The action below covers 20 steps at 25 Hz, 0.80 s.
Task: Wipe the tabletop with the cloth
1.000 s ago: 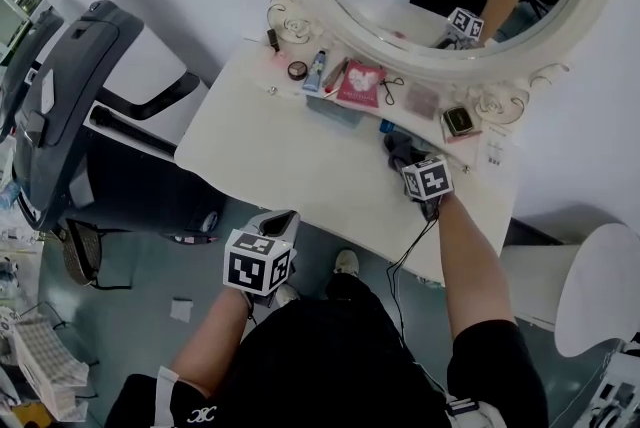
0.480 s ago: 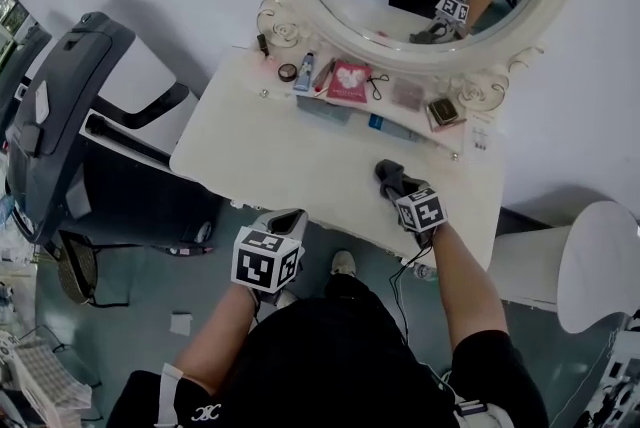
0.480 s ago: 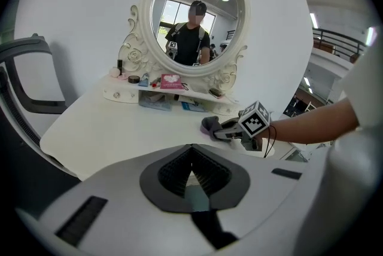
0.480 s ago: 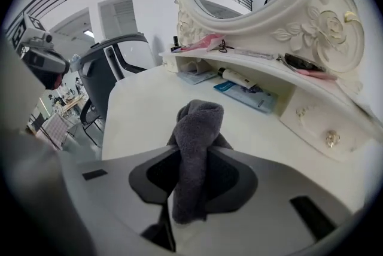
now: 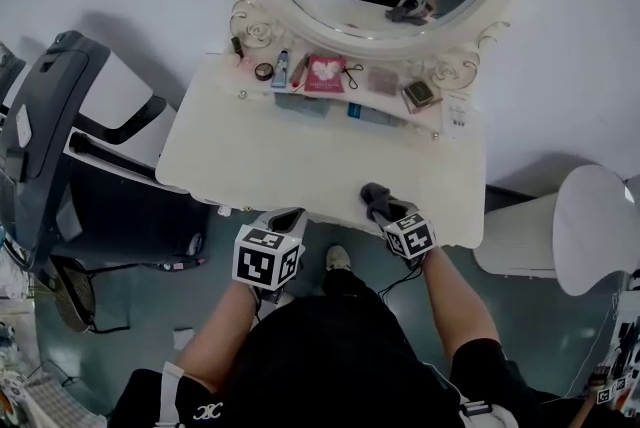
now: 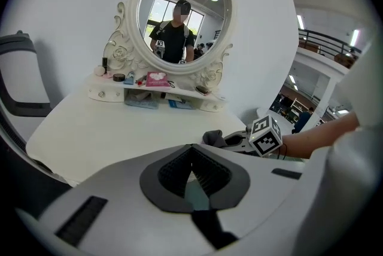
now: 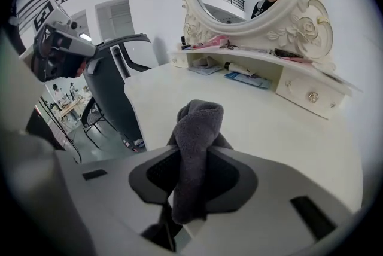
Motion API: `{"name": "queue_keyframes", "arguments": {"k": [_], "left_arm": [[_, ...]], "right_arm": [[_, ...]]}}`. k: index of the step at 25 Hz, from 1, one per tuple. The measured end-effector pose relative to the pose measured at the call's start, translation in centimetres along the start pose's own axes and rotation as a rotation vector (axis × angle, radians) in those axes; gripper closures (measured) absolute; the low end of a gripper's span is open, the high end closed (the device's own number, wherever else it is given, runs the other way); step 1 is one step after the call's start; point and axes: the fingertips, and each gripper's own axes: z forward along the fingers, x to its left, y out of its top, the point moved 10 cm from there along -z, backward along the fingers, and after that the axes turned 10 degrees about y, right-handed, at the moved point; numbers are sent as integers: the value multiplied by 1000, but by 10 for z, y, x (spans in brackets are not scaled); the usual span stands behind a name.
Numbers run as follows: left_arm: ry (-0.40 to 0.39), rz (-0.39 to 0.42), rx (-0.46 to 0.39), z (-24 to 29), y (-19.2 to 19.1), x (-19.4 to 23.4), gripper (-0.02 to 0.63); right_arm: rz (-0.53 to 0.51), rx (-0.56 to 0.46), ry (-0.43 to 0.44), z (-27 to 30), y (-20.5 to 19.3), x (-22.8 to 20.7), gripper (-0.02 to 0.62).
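Since a second ago: the right gripper (image 5: 383, 209) and the cloth (image 5: 372, 195) have slid from near the back shelf (image 5: 350, 94) to the front of the tabletop (image 5: 300, 156).
Head view, cloth: dark grey and bunched, lying on the white tabletop close to its near edge, pinched by the right gripper.
Head view, left gripper (image 5: 283, 219): held off the table, just in front of its near edge, above the floor.
Left gripper view, jaws: pressed together with nothing between them; the oval mirror (image 6: 179, 15) stands beyond, and the cloth lies to the right.
Right gripper view, jaws: clamped on the cloth, which sticks up between them as a folded lump.
Right gripper view, tabletop: bare white surface running back to the shelf.
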Motion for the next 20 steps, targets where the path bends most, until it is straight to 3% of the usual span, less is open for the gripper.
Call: {"name": "queue_keyframes", "arguments": {"k": [10,20], "left_arm": [[-12,6,14,9,7,3,600],[43,-8,49,31,23,3,600]], "right_arm": [[9,-25,-14,-2,2,-12,485],[13,-33,-93,5,40,-101,485]]}}
